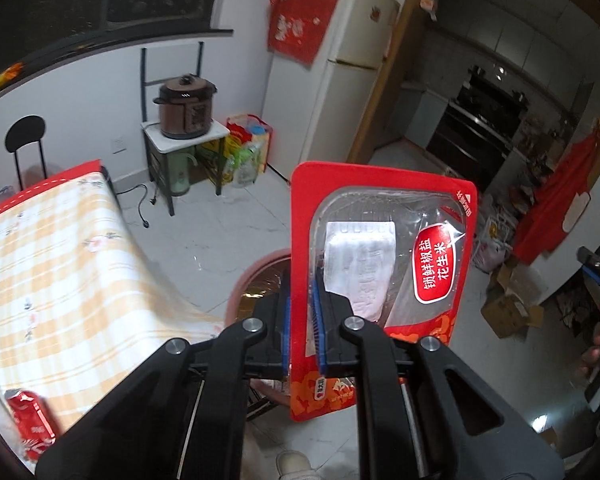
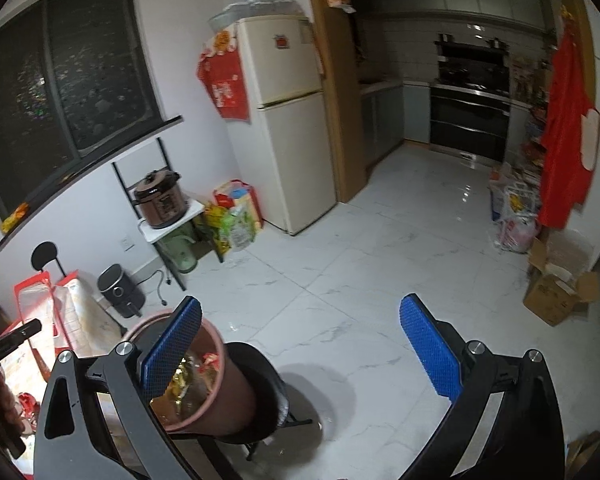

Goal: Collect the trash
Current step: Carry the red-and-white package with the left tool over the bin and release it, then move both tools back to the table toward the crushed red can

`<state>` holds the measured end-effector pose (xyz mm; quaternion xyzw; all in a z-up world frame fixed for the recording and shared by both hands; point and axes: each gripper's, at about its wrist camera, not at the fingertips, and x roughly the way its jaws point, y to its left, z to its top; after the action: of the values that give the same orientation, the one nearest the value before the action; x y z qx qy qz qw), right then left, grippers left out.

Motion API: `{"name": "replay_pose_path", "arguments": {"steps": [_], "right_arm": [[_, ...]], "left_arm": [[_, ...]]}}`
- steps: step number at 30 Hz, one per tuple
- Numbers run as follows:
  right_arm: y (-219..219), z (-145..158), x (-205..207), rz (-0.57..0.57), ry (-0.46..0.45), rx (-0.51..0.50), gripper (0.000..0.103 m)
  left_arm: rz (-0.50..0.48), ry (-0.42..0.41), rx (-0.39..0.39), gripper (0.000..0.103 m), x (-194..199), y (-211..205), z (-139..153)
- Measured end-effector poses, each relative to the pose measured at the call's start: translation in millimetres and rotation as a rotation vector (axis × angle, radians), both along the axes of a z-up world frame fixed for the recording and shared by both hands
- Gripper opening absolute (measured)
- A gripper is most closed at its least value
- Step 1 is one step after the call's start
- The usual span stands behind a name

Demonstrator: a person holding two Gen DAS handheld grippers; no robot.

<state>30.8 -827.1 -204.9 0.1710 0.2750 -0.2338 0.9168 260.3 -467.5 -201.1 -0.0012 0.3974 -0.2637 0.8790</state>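
Observation:
My left gripper [image 1: 300, 304] is shut on a red snack packet [image 1: 384, 248] with a clear window, pinching its left edge and holding it upright. Behind and below the packet is a pink bin [image 1: 256, 276] with gold wrappers inside. A red drink can [image 1: 30, 420] lies on the table with the yellow checked cloth [image 1: 60, 264]. In the right wrist view the pink bin [image 2: 220, 384] stands on a black stool, partly behind the left blue pad [image 2: 172, 348]. My right gripper [image 2: 300, 344] hangs open and empty over the floor. The left gripper [image 2: 8, 344] with the packet [image 2: 34, 304] shows at the left edge.
A brown cooker [image 1: 186, 108] sits on a small shelf by the wall, bags beside it, then a cream fridge [image 1: 340, 100]. Open cardboard boxes [image 2: 556, 292] stand on the white tiles at the right. A black air fryer [image 2: 120, 292] stands on the floor by the table.

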Motion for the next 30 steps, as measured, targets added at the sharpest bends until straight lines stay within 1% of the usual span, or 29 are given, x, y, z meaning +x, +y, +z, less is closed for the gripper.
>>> {"name": "replay_pose_path", "arguments": {"steps": [8,10,11,12,13,15,16,18,21,24,30], "right_arm": [[-23.9,-12.7,-26.6,-0.062,0.016,0.016,0.098],[-27.9,-16.3,-31.0,-0.079,0.02,0.024,0.098],[-29.0,-17.5,-33.4,-0.084,0.02,0.027,0.098],[-29.9,-18.5,-34.8,-0.089,0.021,0.031,0.098],[-30.5,-19.5,-35.5,-0.09,0.022,0.033,0.098],[-31.7,-20.7,-36.0,-0.089,0.021,0.034,0.098],[-31.4,-21.1,-35.0,-0.086,0.019,0.035,0.098],[-29.1,-20.6,-31.6,-0.075,0.013,0.037,0.098],[-23.4,-16.6,-24.3,-0.054,-0.003,0.033,0.098],[-15.9,-11.2,-10.3,-0.023,-0.023,0.03,0.098],[11.0,4.5,22.5,0.055,-0.053,0.014,0.098]], "left_arm": [[-0.047,0.03,0.037,0.014,19.9,-40.9,-23.0],[-0.063,0.036,0.042,0.021,22.8,-49.8,-29.6],[-0.07,0.04,0.046,0.045,24.7,-52.7,-31.4],[-0.073,0.05,0.049,0.074,26.8,-55.8,-33.6],[-0.069,0.055,0.044,0.082,27.2,-55.7,-34.1],[-0.063,0.057,0.008,0.086,27.7,-53.2,-30.1],[-0.06,0.058,0.006,0.087,27.5,-52.5,-28.5],[-0.046,0.051,0.002,0.093,25.1,-49.0,-23.7],[-0.022,0.031,-0.01,0.097,19.1,-37.5,-13.5],[0.017,-0.003,-0.003,0.097,12.8,-20.1,1.0],[0.149,-0.08,-0.006,0.097,2.1,42.6,33.8]]}}
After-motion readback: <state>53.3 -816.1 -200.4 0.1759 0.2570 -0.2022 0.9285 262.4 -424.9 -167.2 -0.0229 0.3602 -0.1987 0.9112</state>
